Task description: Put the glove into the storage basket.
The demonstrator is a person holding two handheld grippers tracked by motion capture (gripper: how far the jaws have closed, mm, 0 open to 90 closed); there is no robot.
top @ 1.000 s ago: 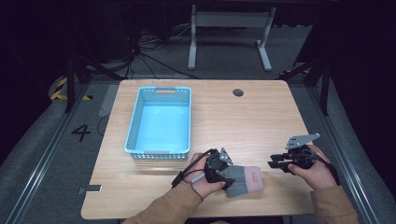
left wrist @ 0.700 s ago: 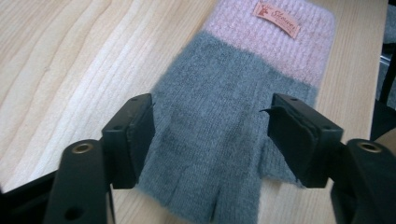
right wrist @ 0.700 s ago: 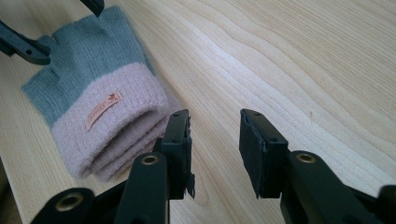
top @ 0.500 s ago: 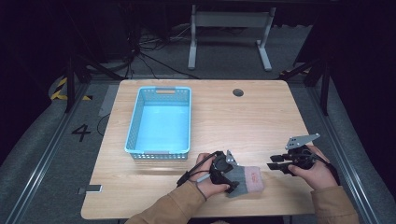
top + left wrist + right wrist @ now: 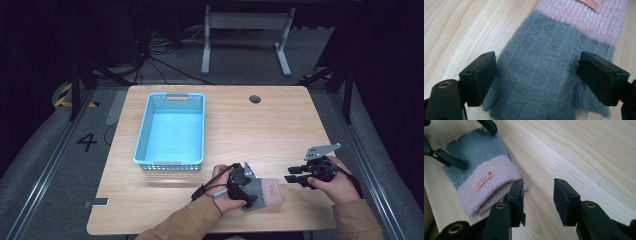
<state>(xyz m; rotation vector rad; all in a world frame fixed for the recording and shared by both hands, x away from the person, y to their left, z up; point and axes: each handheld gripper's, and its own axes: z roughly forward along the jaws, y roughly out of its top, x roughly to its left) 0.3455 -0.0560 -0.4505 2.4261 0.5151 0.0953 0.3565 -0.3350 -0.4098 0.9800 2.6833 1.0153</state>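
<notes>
A knitted glove (image 5: 270,192), grey with a pink cuff and a small orange label, lies flat near the table's front edge. My left gripper (image 5: 248,190) is open over its grey finger part (image 5: 549,65). Its jaws have just been opening and stand on either side of the glove, with the pads (image 5: 486,72) not pressing on it. My right gripper (image 5: 291,176) hangs just right of the pink cuff (image 5: 491,187). It is open, its jaws have just been opening further, and only bare wood lies between them. The left gripper's fingers (image 5: 450,159) reach in over the grey end.
An empty light-blue plastic basket (image 5: 169,164) stands on the wooden table (image 5: 265,130) to the left of the middle. A round cable hole (image 5: 255,99) sits near the far edge. Beyond the table are a metal stand and cables on the floor.
The left hand has sunk a little toward the glove and its jaws have spread wider. The right hand has stayed in place, and the glove has not shifted.
</notes>
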